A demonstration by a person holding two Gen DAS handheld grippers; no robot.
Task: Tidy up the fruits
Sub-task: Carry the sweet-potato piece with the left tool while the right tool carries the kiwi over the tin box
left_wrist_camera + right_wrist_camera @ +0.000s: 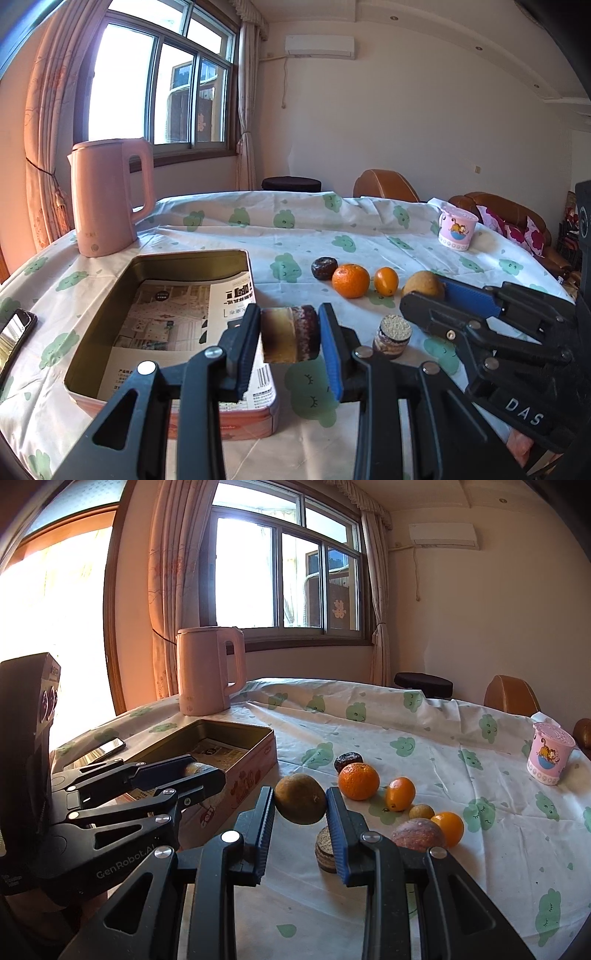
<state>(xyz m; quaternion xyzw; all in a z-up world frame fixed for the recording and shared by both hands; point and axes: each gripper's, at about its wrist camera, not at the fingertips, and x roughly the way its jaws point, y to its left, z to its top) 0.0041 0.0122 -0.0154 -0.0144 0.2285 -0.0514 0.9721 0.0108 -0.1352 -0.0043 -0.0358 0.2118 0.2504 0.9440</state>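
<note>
Left gripper (290, 338) clamped on a layered brown cylindrical piece (290, 334), held above the near right rim of the open tin box (192, 258). Right gripper (300, 805) clamped on a dull yellow-brown round fruit (300, 798), raised over the cloud-print tablecloth (369, 720). On the cloth: a tangerine (359, 781), a small orange fruit (400, 794), a dark wrinkled fruit (347, 761) and a second layered cylinder (393, 336). Pink kettle (110, 195) stands behind the box.
</note>
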